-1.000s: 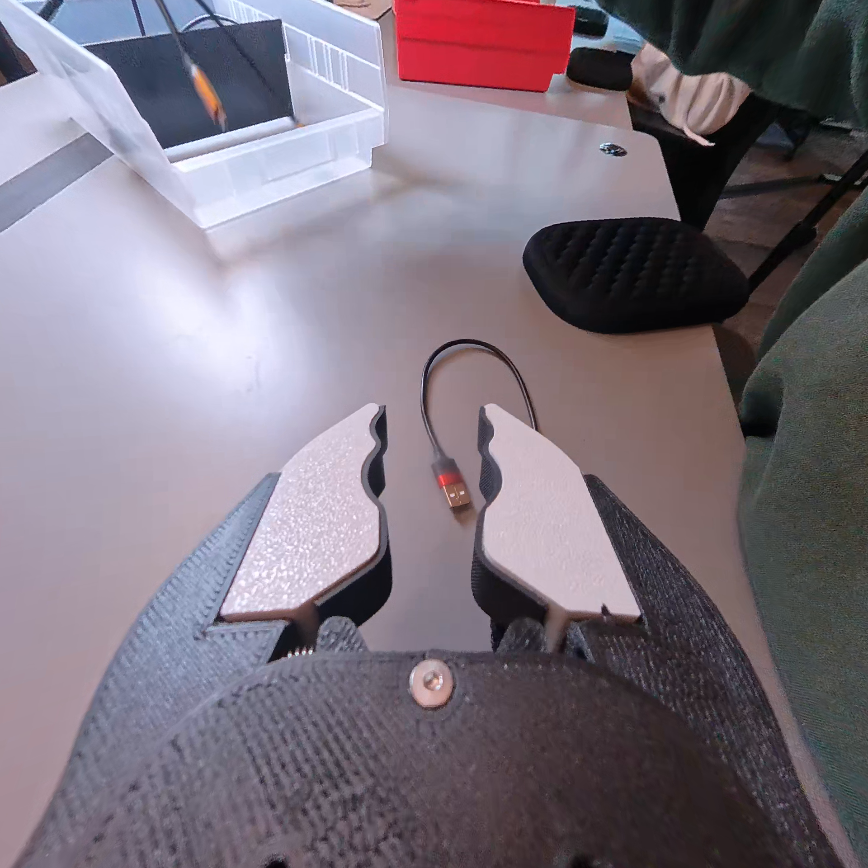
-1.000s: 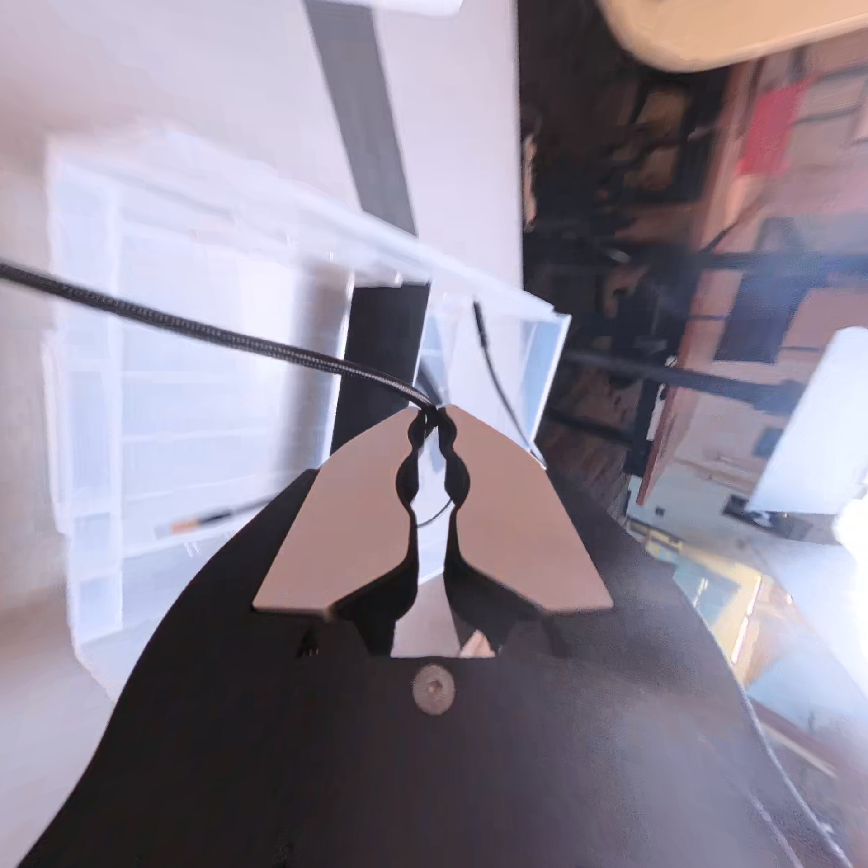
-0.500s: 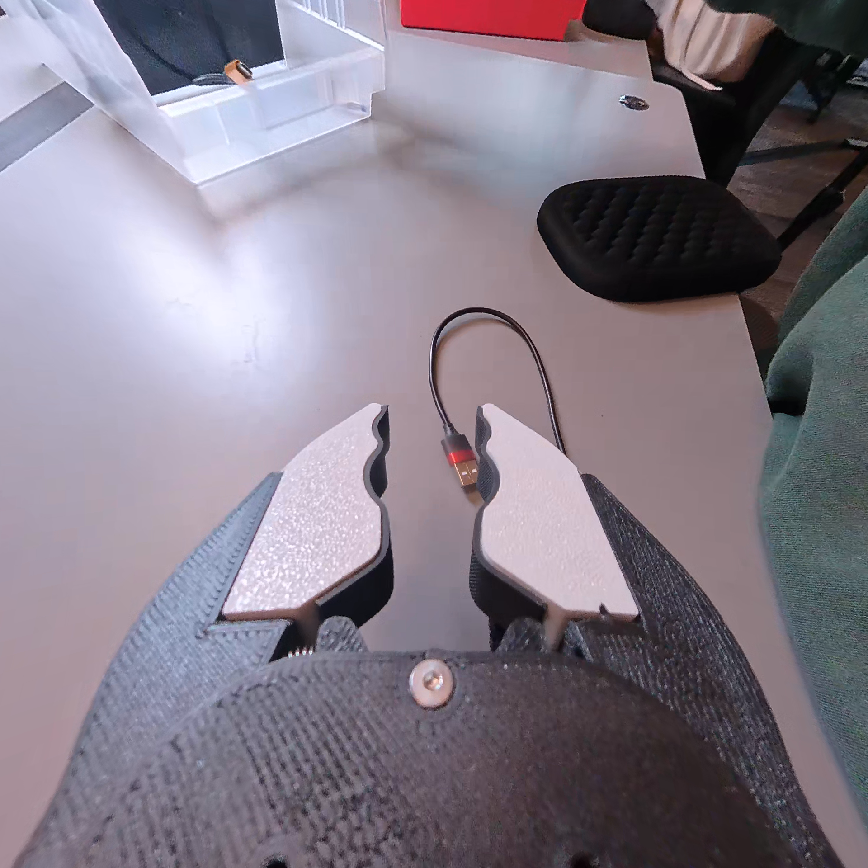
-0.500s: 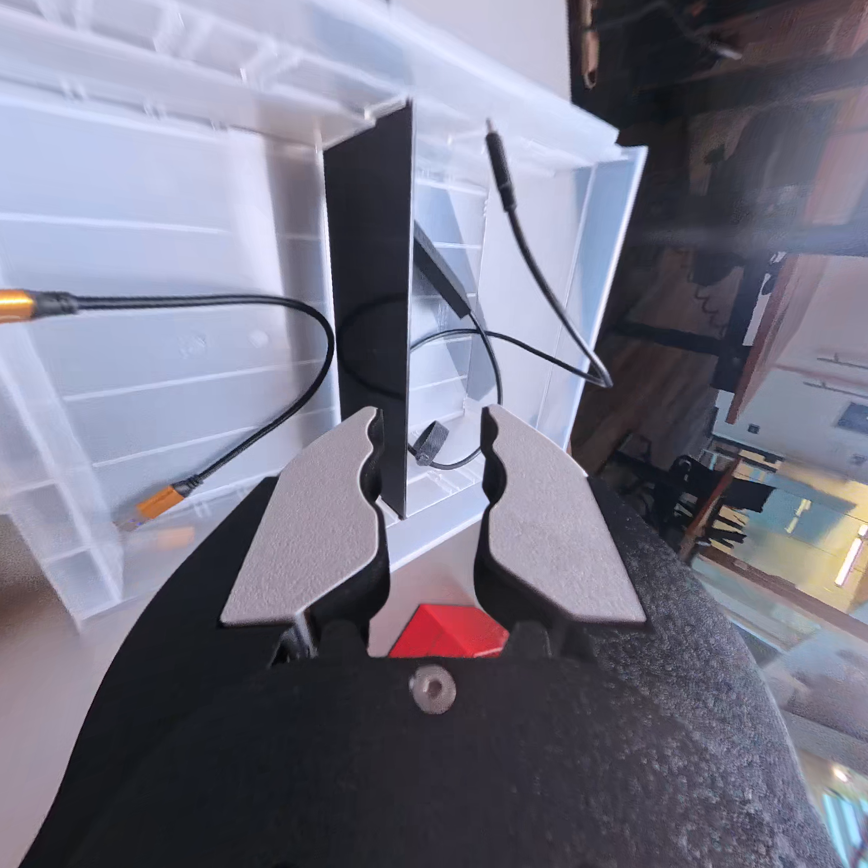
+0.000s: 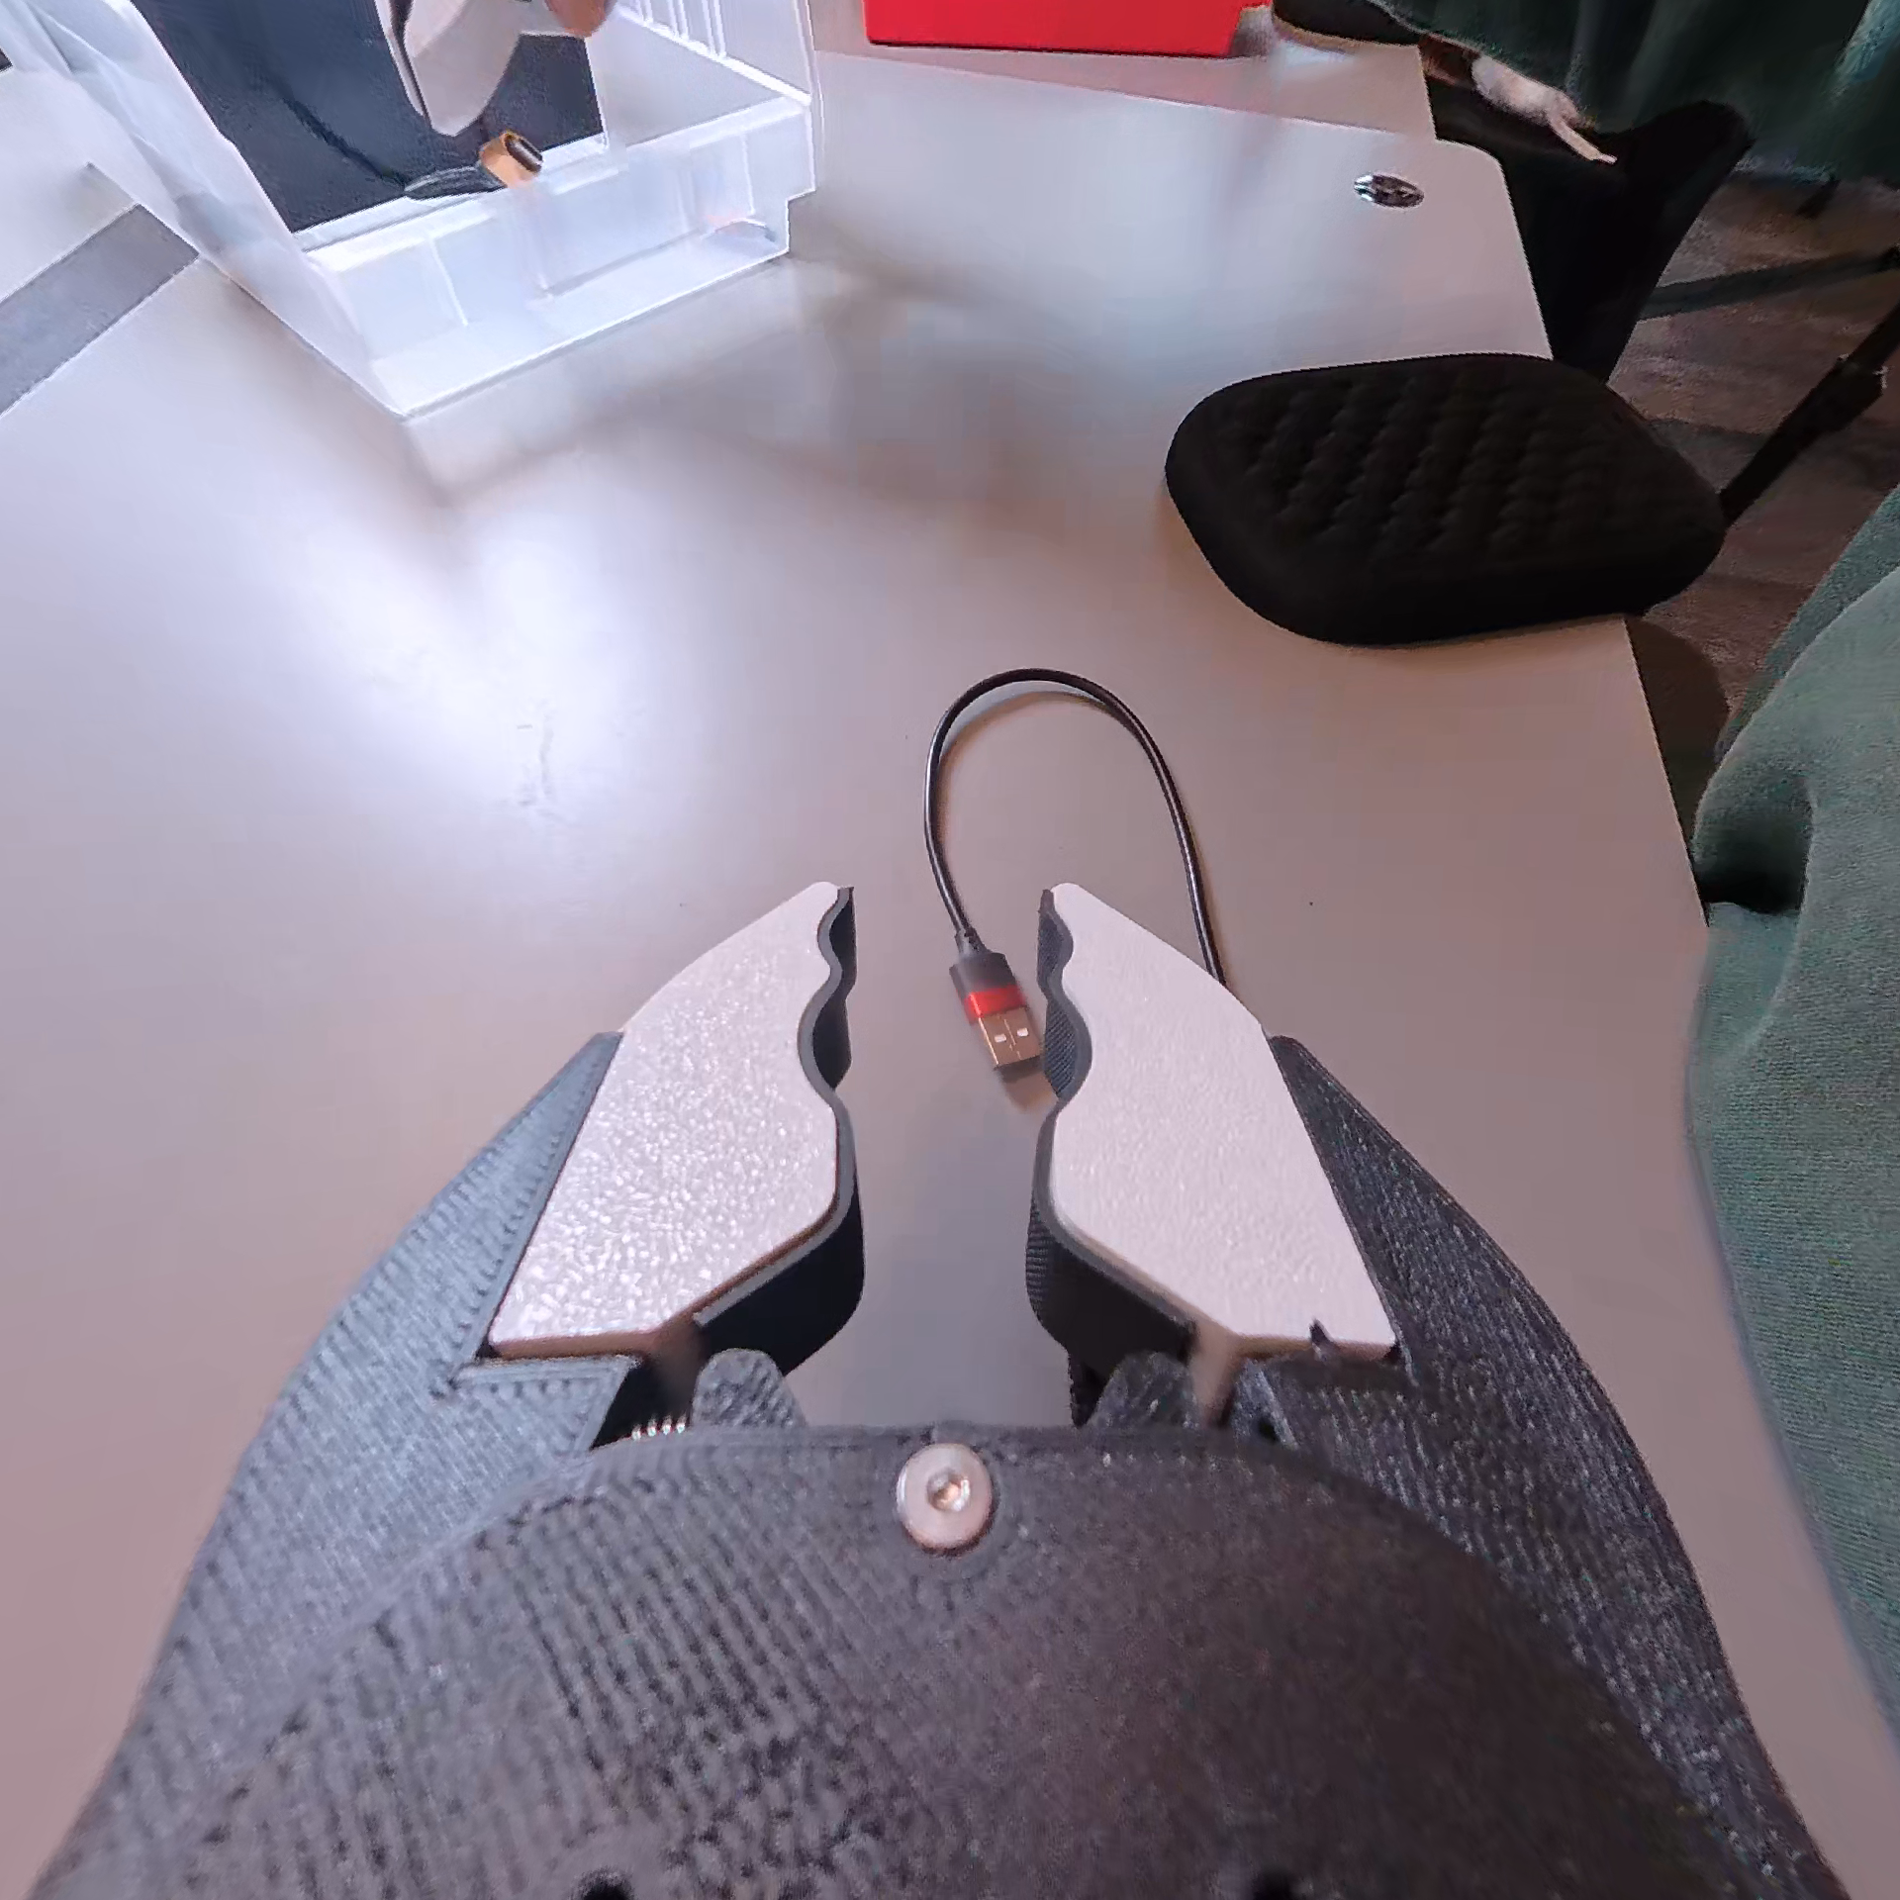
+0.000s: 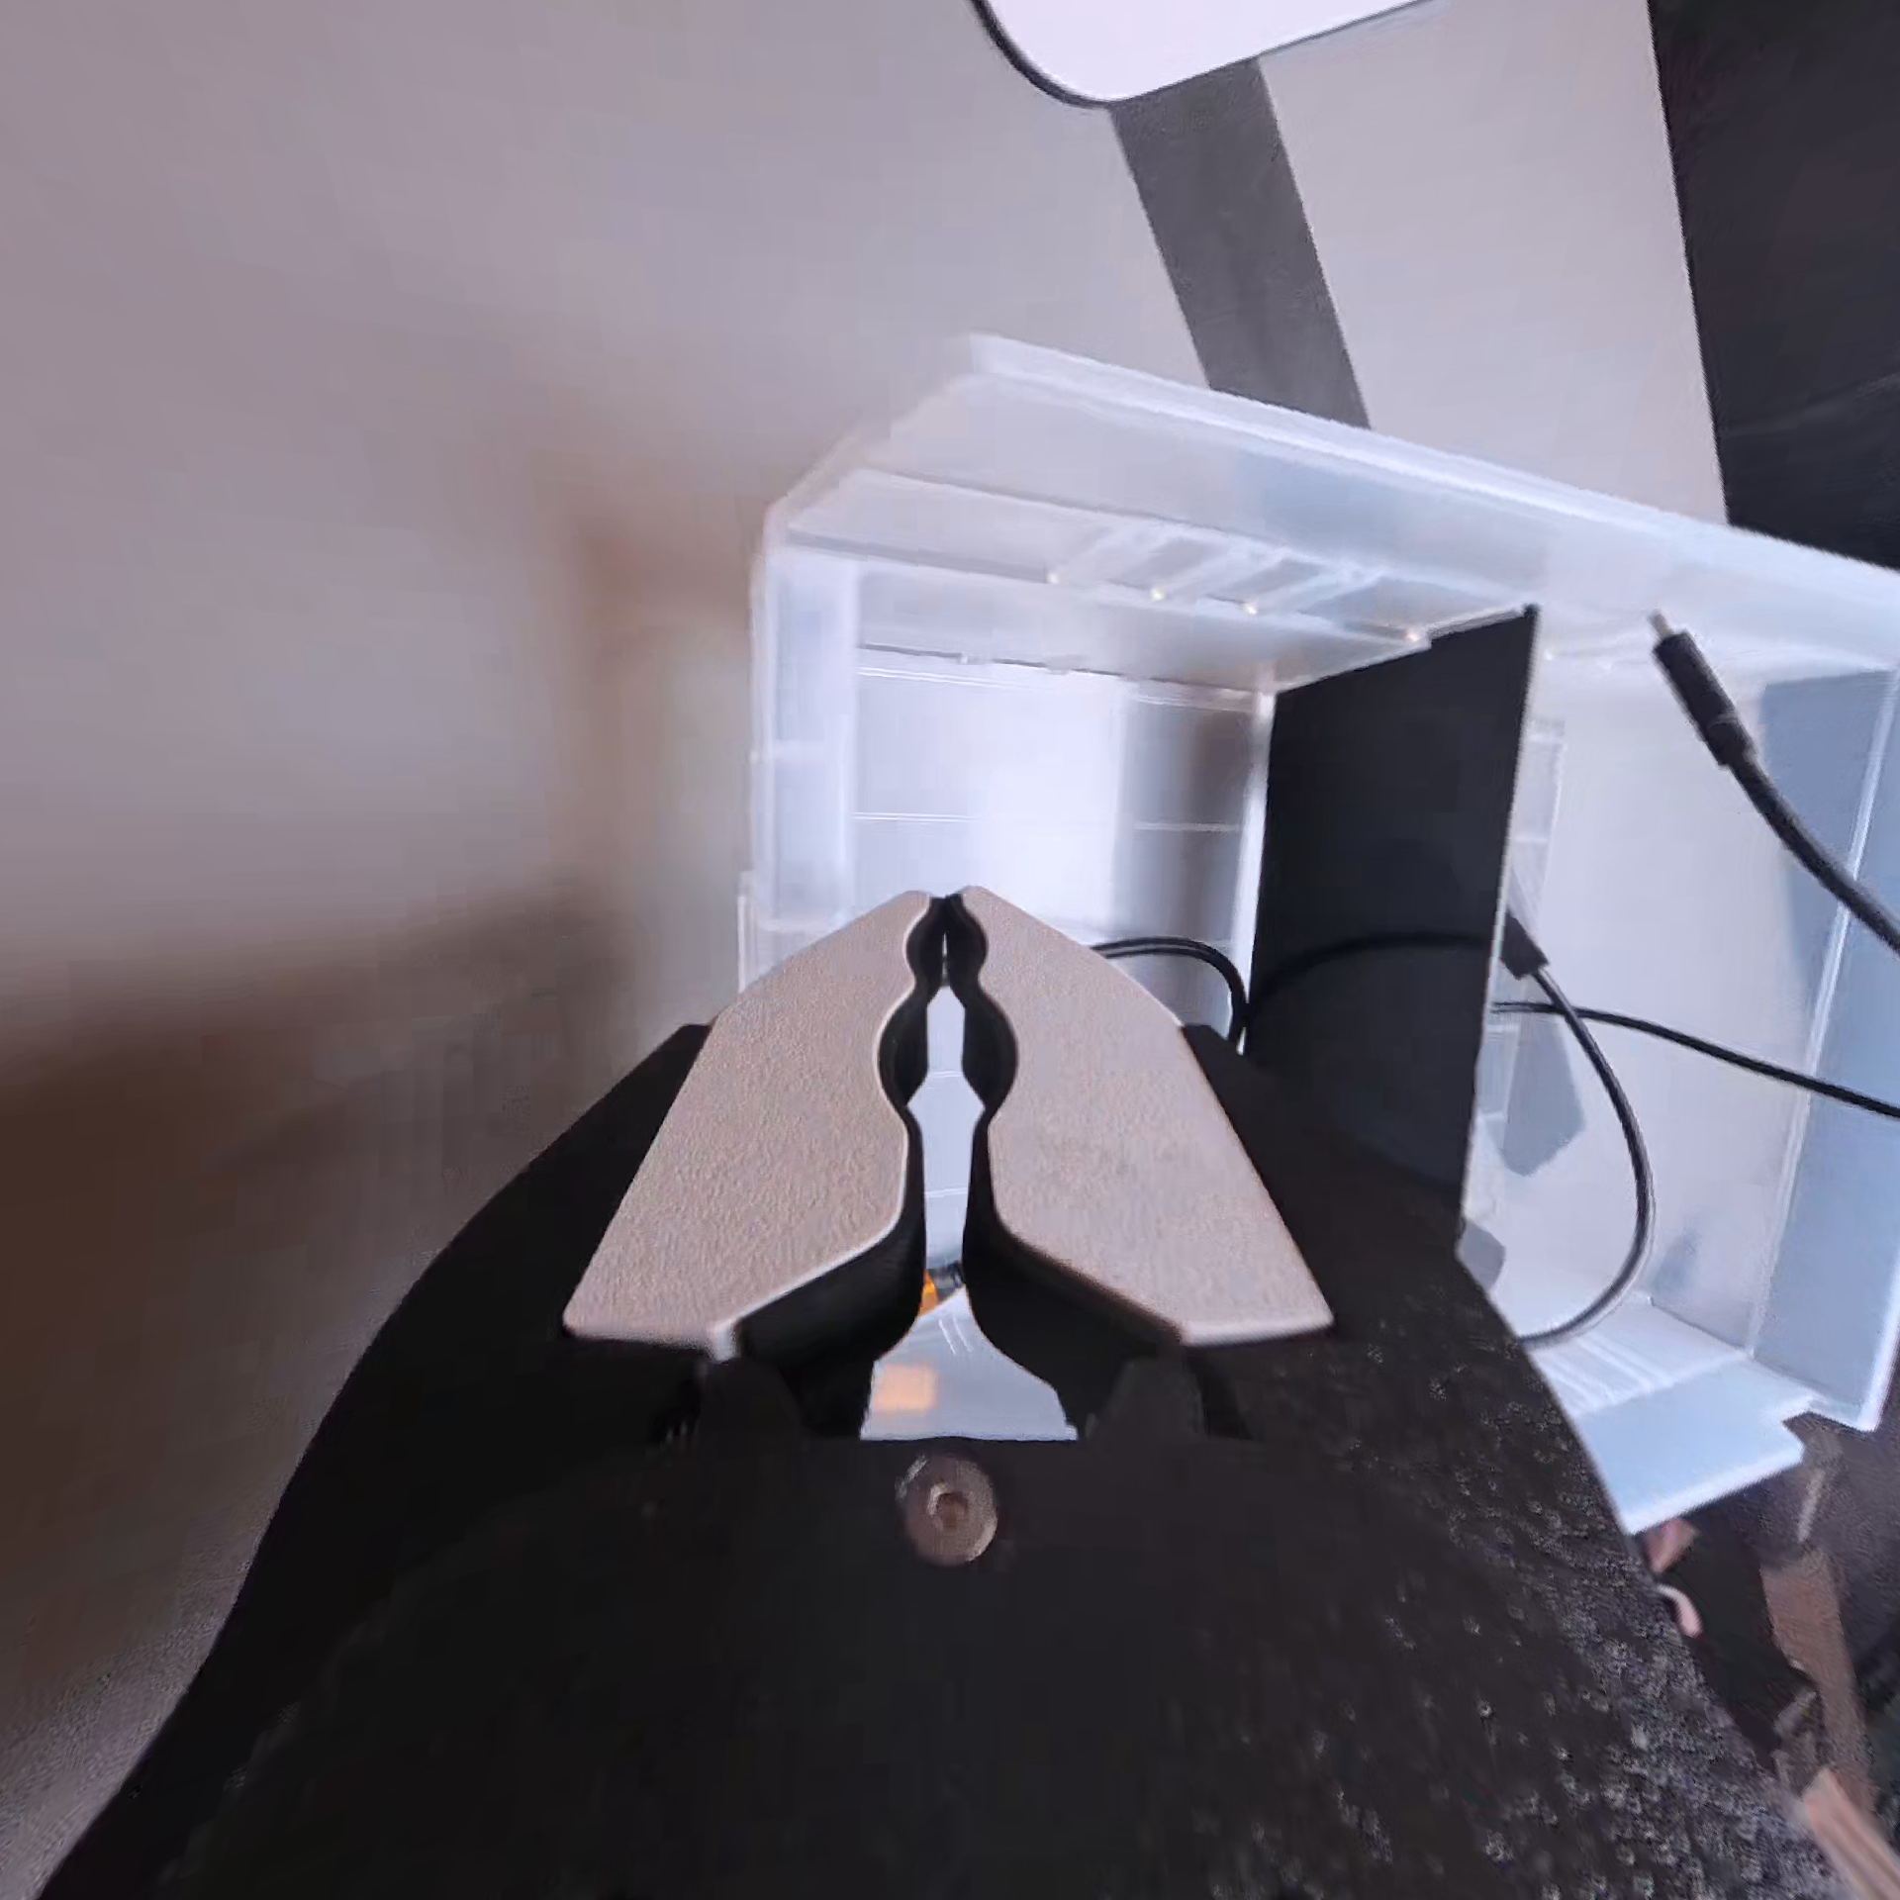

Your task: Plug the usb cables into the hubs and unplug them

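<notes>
A black USB cable lies on the grey table [image 5: 411, 823]. Its red-banded USB-A plug [image 5: 992, 1013] sits between the fingers of my left gripper [image 5: 944, 897], close to the right finger. That gripper is open and touches nothing. The cable loops away [image 5: 1028, 681] and back under the right finger. My right gripper [image 6: 946, 903] is shut over the clear plastic bin [image 6: 1028, 494], with nothing visible between its tips. An orange cable end [image 6: 938, 1285] shows through the gap below its fingers. In the left wrist view an orange-tipped connector [image 5: 509, 159] lies in the bin [image 5: 576, 278]. No hub is visible.
A black divider [image 6: 1378, 874] stands in the bin, with thin black cables [image 6: 1624, 1131] beside it. A black textured pad [image 5: 1439, 494] lies near the table's right edge. A red box [image 5: 1049, 21] sits at the back. Green fabric [image 5: 1830, 925] is at the right.
My right gripper was shut on a braided cable, opened over the bin and let it go, and is shut again, swung to the left. My left gripper stays open around the USB plug.
</notes>
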`<state>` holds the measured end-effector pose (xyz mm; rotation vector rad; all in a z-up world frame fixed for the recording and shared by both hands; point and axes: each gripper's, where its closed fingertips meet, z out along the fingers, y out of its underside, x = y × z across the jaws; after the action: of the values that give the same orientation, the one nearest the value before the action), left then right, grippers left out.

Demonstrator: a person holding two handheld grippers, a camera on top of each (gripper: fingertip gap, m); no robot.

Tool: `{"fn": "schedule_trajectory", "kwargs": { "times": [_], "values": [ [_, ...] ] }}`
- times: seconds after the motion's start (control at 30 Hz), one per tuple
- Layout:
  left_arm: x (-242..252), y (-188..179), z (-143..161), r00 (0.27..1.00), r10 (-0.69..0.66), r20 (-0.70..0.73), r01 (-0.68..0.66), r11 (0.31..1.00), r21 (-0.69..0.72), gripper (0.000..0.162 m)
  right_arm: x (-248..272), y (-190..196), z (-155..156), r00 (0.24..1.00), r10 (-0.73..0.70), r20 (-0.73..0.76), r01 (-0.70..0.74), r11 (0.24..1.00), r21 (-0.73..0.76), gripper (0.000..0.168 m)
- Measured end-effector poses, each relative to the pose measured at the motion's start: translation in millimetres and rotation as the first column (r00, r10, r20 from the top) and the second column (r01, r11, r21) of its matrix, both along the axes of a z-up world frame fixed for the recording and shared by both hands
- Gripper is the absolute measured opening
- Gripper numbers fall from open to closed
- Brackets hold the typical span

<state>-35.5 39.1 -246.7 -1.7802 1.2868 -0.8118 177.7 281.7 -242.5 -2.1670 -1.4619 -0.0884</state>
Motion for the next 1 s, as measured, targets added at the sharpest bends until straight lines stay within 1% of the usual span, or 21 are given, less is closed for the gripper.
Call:
{"fn": "schedule_trajectory", "kwargs": {
  "times": [0.07,0.13,0.23,0.27,0.3,0.33,0.4,0.47,0.5,0.53,0.57,0.6,0.67,0.7,0.77,0.83,0.87,0.9,0.93,0.97,1.0],
  "values": [
    [-1,0,0,1.000,0.001,0.000,-0.001,1.000,-0.002,0.034,21,10,-3,0.996,-0.091,0.026,0.091,0.996,-0.008,0.001],
    [-1,0,1,1.000,0.000,-0.001,0.000,1.000,0.003,0.034,34,15,-2,0.992,-0.115,0.058,0.112,0.993,0.039,0.001],
    [-2,1,0,1.000,0.000,-0.006,0.000,1.000,0.004,0.034,12,2,10,0.994,-0.062,-0.087,0.067,0.997,0.046,0.014],
    [-1,1,-1,1.000,-0.001,-0.007,0.001,1.000,-0.001,0.034,4,-3,13,0.988,-0.064,-0.140,0.068,0.997,0.021,0.019],
    [-1,1,-3,1.000,-0.002,-0.009,0.002,1.000,-0.008,0.034,-1,-7,12,0.978,-0.097,-0.185,0.093,0.995,-0.027,0.025],
    [-1,0,-5,1.000,-0.004,-0.014,0.004,1.000,-0.015,0.034,-4,-9,9,0.961,-0.159,-0.224,0.139,0.985,-0.103,0.031],
    [0,-1,-8,1.000,-0.008,-0.028,0.007,1.000,-0.016,0.034,-5,-11,0,0.913,-0.304,-0.271,0.231,0.935,-0.270,0.045],
    [1,-3,-8,0.999,-0.011,-0.035,0.011,1.000,-0.006,0.034,1,-7,-10,0.885,-0.386,-0.262,0.289,0.894,-0.343,0.045],
    [1,-3,-7,0.999,-0.011,-0.035,0.011,1.000,-0.002,0.034,1,-7,-11,0.867,-0.417,-0.272,0.301,0.874,-0.381,0.039],
    [1,-2,-7,0.999,-0.009,-0.034,0.009,1.000,-0.001,0.034,2,-6,-11,0.852,-0.446,-0.275,0.314,0.854,-0.415,0.021],
    [0,-2,-7,0.999,-0.007,-0.033,0.007,1.000,-0.003,0.034,5,-3,-13,0.848,-0.461,-0.261,0.330,0.845,-0.421,0.015],
    [0,-1,-7,0.999,-0.006,-0.033,0.005,1.000,-0.006,0.034,12,1,-15,0.854,-0.465,-0.233,0.351,0.845,-0.403,0.013],
    [-1,-1,-8,0.999,-0.006,-0.034,0.006,1.000,-0.013,0.034,23,9,-18,0.882,-0.437,-0.175,0.362,0.867,-0.342,0.009],
    [-1,-1,-9,0.999,-0.008,-0.036,0.007,1.000,-0.014,0.033,27,16,-19,0.910,-0.389,-0.146,0.341,0.900,-0.273,0.007],
    [-1,-1,-10,0.999,-0.010,-0.043,0.009,1.000,-0.013,0.033,37,28,-19,0.965,-0.264,0.005,0.263,0.961,-0.085,0.003],
    [-2,-1,-12,0.999,-0.009,-0.052,0.008,1.000,-0.011,0.033,45,34,-21,0.967,-0.198,0.162,0.195,0.980,0.029,0.001],
    [-3,-1,-12,0.998,-0.008,-0.055,0.008,1.000,-0.010,0.033,47,33,-24,0.960,-0.194,0.203,0.191,0.981,0.033,0.001],
    [-3,0,-12,0.998,-0.007,-0.055,0.007,1.000,-0.009,0.033,47,29,-29,0.956,-0.216,0.200,0.223,0.975,-0.011,0.001],
    [-3,0,-12,0.998,-0.008,-0.055,0.008,1.000,-0.010,0.033,46,25,-33,0.950,-0.267,0.163,0.283,0.956,-0.082,0.007],
    [-3,0,-12,0.998,-0.008,-0.055,0.008,1.000,-0.011,0.033,43,23,-35,0.939,-0.325,0.110,0.339,0.929,-0.150,0.020],
    [-3,0,-12,0.998,-0.009,-0.056,0.008,1.000,-0.011,0.033,39,22,-35,0.927,-0.372,0.052,0.374,0.904,-0.205,0.026]
  ]
}}
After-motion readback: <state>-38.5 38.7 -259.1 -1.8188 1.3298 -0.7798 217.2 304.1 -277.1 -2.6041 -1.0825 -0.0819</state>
